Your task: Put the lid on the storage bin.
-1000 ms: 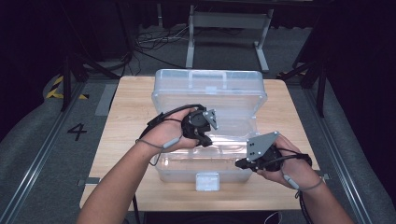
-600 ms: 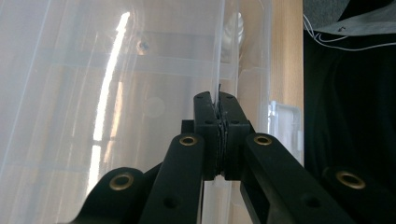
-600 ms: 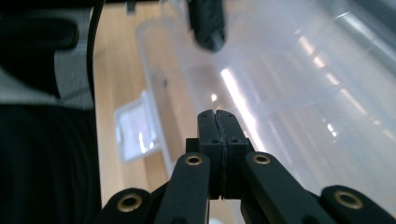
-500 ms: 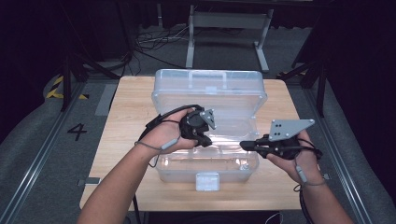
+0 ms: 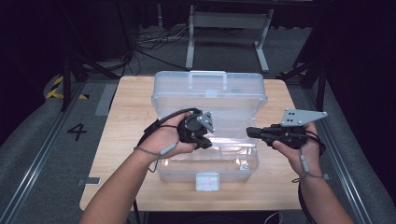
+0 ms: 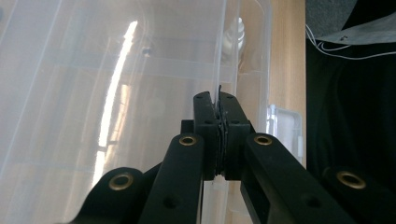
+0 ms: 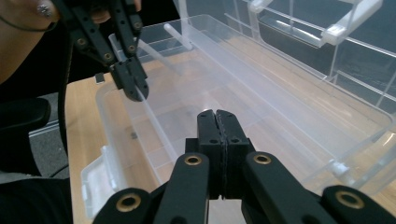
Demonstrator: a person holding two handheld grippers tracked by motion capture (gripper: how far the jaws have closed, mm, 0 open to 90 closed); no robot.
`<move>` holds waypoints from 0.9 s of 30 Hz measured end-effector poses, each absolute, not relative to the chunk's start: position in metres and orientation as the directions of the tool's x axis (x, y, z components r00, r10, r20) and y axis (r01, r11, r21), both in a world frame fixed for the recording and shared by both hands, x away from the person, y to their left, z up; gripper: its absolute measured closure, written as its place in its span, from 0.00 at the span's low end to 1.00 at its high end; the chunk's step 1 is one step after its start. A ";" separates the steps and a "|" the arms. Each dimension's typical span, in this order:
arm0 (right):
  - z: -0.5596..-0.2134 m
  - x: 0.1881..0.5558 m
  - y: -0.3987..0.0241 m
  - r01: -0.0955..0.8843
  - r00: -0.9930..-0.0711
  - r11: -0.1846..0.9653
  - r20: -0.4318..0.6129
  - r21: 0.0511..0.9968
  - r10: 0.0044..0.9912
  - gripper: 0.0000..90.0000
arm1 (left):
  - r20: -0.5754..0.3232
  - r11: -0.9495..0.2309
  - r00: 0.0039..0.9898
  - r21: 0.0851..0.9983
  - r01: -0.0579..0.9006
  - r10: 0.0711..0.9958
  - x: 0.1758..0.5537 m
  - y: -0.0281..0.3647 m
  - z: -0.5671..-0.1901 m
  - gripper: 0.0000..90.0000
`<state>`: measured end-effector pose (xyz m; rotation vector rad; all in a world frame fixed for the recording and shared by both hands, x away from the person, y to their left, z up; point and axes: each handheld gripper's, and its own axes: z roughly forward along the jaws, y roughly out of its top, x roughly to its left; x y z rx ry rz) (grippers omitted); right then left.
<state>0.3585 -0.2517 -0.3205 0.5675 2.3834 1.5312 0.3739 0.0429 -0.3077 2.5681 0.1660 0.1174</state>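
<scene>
**Two closed grippers at the open clear box**

A clear plastic box (image 5: 208,161) stands open in the middle of a wooden table (image 5: 119,121), its lid (image 5: 210,95) tipped up on the far side and a latch (image 5: 207,181) hanging on its near wall.

The left gripper (image 5: 201,140) sits over the left part of the box, pointing down into it. In the left gripper view its jaws are pressed together, and a thin clear partition (image 6: 229,60) inside the box runs straight up from between their tips; the view is too close to tell for certain whether the pads pinch that wall or just meet beside it. In the right gripper view the same gripper (image 7: 133,88) hangs tip-down at the upper edge of a clear divider (image 7: 156,119) that runs along the box, touching or just beside it.

The right gripper (image 5: 250,132) lies level at the right end of the box, above its rim, pointing left toward the left gripper. Its own view shows the jaws (image 7: 218,122) fully closed with nothing between them, hovering over the box interior, apart from the walls. The two grippers are near each other but well short of touching.
</scene>
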 end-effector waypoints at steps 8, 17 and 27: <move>-0.324 0.365 -0.258 0.225 -0.870 0.313 0.046 0.923 0.491 1.00 | 0.064 -0.823 0.985 0.559 0.100 0.163 0.368 0.045 -0.311 0.98; -0.326 0.369 -0.264 0.245 -0.841 0.247 0.078 0.938 0.536 1.00 | 0.070 -0.809 0.979 0.576 0.115 0.190 0.364 0.047 -0.314 0.97; -0.329 0.374 -0.269 0.254 -0.823 0.201 0.102 0.946 0.560 1.00 | 0.092 -0.810 0.973 0.574 0.124 0.214 0.358 0.046 -0.315 0.96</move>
